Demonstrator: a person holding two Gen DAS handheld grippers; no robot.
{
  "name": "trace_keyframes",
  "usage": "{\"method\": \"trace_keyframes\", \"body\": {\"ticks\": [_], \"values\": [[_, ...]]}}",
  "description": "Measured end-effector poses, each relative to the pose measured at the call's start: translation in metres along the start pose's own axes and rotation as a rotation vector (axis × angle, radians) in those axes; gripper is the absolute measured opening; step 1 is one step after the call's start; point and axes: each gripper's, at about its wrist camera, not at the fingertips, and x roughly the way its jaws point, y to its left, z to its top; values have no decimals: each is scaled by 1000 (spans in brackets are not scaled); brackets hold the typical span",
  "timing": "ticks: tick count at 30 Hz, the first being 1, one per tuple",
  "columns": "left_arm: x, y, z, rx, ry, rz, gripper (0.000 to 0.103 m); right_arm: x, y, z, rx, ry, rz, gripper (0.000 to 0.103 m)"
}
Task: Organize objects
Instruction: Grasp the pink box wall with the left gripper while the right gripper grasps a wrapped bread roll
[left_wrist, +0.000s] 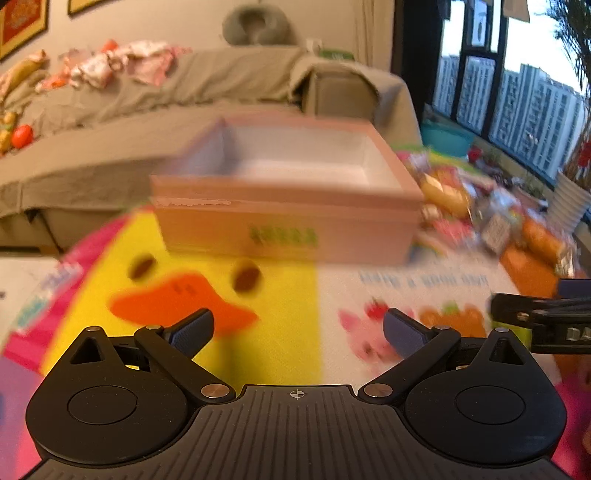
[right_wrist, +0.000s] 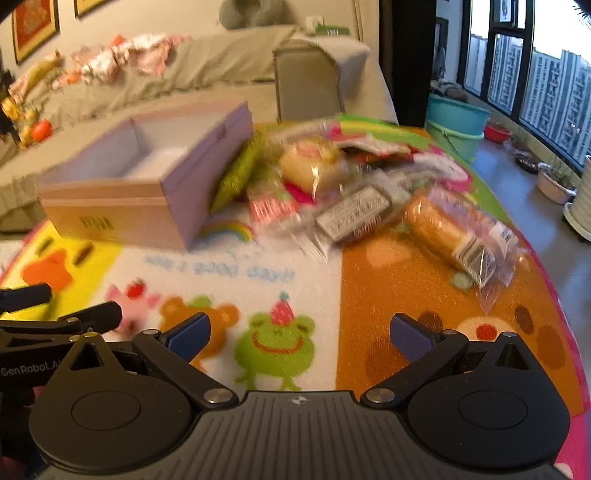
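Note:
An open, empty cardboard box (left_wrist: 288, 218) (right_wrist: 147, 184) stands on a cartoon-printed play mat (left_wrist: 280, 314) (right_wrist: 388, 295). To its right lies a heap of wrapped snacks (right_wrist: 332, 184) (left_wrist: 480, 206), among them a bread loaf in clear plastic (right_wrist: 450, 232), a yellow bun (right_wrist: 306, 166) and a green packet (right_wrist: 236, 173). My left gripper (left_wrist: 298, 332) hovers open over the mat, short of the box. My right gripper (right_wrist: 302, 338) is open too, over the frog print, in front of the snacks. Neither holds anything. Both views are motion-blurred.
A grey-covered sofa (left_wrist: 147, 110) with clothes on it runs behind the mat. Teal buckets (right_wrist: 456, 122) and plant pots (right_wrist: 554, 184) stand by the window at right. The right gripper's body (left_wrist: 546, 321) shows at the left view's right edge.

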Motion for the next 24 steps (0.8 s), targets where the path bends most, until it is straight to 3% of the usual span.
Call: {"method": "trace_keyframes", "body": {"ticks": [5,8,11,14,18,19,21,22,23,24], "values": [[-15,39,41,-76,-141,82,102,-31,4,11,-29,-182,-37,103],[-5,70,63,-169,-176,88,102,-41,6,15,-38,-251,-78,103],[21,96,79,-234,-111,57,102,-39,5,20,-79,-204,-40,103],[53,111,90,-235,-32,56,102,-35,-1,21,-90,-131,14,103],[80,117,95,-233,18,50,99,-35,-12,14,-106,-106,-20,103],[83,116,94,-221,26,50,91,-35,-15,12,-113,-107,-36,103],[88,111,92,-203,41,37,58,-35,-23,11,-129,-117,-74,103],[92,108,91,-198,54,38,30,-34,-27,10,-139,-125,-91,103],[96,108,90,-195,70,49,21,-34,-30,11,-150,-136,-110,103],[98,106,89,-194,70,50,21,-34,-35,12,-159,-147,-124,103]]}}
